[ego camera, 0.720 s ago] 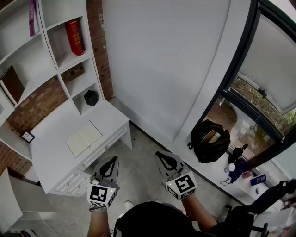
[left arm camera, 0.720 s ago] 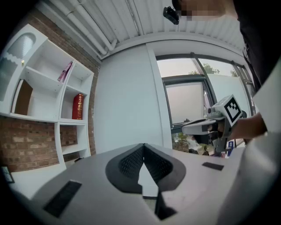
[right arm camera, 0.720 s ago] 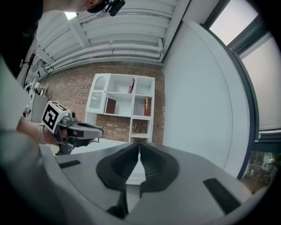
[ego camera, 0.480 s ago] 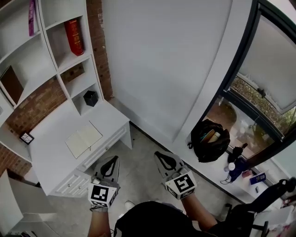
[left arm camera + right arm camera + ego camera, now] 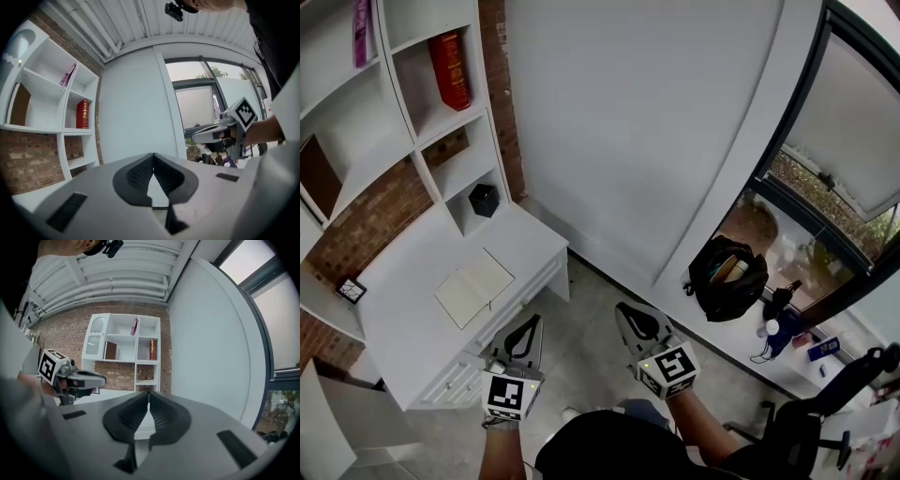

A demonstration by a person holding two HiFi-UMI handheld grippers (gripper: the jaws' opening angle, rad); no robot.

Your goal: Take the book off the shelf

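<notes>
A red book [image 5: 450,70] stands upright in an upper compartment of the white shelf unit [image 5: 411,131], far from both grippers. It also shows in the left gripper view [image 5: 82,114] and, small, in the right gripper view [image 5: 152,349]. A pink book [image 5: 362,33] leans one compartment to the left, and a brown book [image 5: 319,173] stands lower. My left gripper [image 5: 522,330] and right gripper [image 5: 635,319] hang side by side low over the floor. Both are shut with nothing between the jaws, which shows up close for the left gripper [image 5: 153,154] and the right gripper [image 5: 148,392].
Below the shelves stands a white desk [image 5: 412,337] with an open notebook [image 5: 473,288], a black cube pot [image 5: 484,199] and a small clock [image 5: 350,291]. A black backpack [image 5: 727,277] sits on the window ledge at the right. An office chair [image 5: 825,412] is at bottom right.
Both grippers stay shut and in about the same place. The views have drifted a little; the desk sits slightly lower in the head view.
</notes>
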